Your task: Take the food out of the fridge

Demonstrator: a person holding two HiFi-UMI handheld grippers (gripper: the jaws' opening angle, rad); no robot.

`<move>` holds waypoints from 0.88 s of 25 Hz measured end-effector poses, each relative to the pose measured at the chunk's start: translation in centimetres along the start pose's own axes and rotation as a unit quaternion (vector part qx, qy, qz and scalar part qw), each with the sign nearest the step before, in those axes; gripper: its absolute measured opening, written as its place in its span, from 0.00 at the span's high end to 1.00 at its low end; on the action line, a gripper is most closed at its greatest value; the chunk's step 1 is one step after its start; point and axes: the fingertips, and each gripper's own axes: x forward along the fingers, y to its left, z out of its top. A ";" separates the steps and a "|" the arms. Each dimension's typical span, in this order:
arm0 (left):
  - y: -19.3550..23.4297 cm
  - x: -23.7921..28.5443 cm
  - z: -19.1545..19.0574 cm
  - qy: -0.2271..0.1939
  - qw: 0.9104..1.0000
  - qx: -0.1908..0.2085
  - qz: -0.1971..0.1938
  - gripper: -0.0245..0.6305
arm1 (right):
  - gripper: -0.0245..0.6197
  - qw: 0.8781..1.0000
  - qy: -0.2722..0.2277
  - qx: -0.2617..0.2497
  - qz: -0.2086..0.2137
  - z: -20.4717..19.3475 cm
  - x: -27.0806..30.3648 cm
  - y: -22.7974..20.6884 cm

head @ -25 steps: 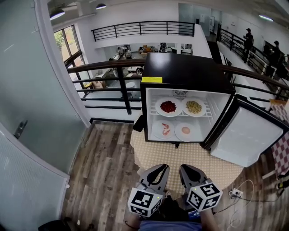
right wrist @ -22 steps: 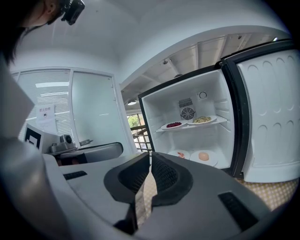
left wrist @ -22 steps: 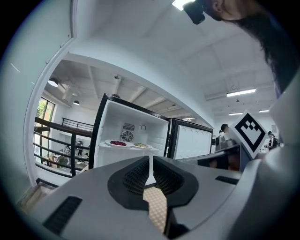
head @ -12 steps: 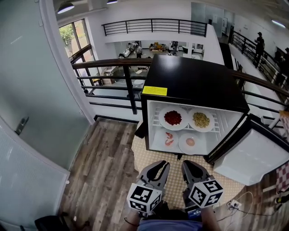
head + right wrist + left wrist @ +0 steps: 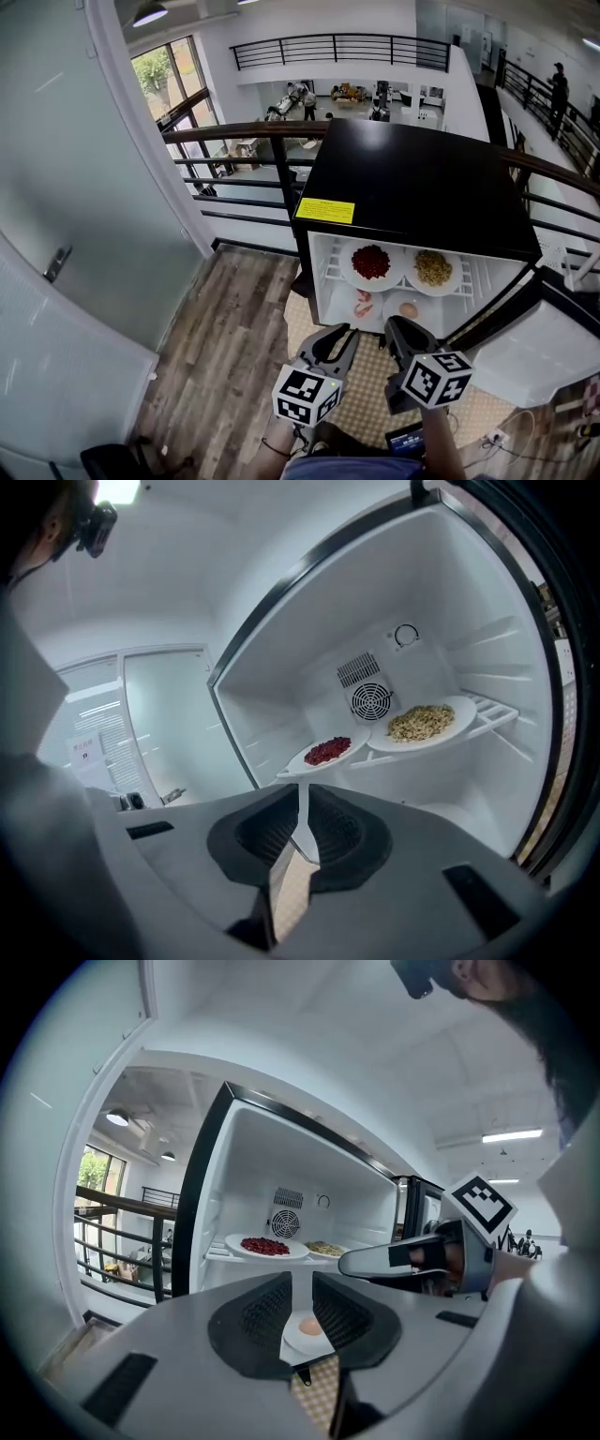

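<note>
Fridge interior (image 5: 309,649) — fan (image 5: 370,702) in gripper views

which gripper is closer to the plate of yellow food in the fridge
Right. The right gripper is just below-left of the plate of yellow food; the left gripper, jaws just opening on nothing, sits further left and lower.

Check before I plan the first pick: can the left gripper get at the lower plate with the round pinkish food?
Probably yes. The fridge door stands open, and the left gripper looks straight at that plate; its jaws have just been opening, with nothing held.
</note>
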 end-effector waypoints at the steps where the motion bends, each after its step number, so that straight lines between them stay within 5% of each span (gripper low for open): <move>1: 0.5 0.4 0.1 0.000 1.000 -0.009 0.004 0.86 | 0.92 1.000 -0.002 0.011 0.002 0.2 0.4 -0.3; 7: 2.5 3.3 -0.4 0.022 1.000 -0.020 0.010 0.86 | 0.91 0.999 -0.009 0.046 0.003 1.7 3.1 -1.7; 16: 3.6 5.7 -0.5 0.036 0.999 -0.030 0.000 0.79 | 0.71 0.993 -0.001 0.120 -0.003 2.3 5.9 -2.8; 22: 4.1 5.6 -0.8 0.043 0.999 -0.024 0.003 0.79 | 0.70 0.984 0.003 0.179 -0.001 1.9 7.3 -3.4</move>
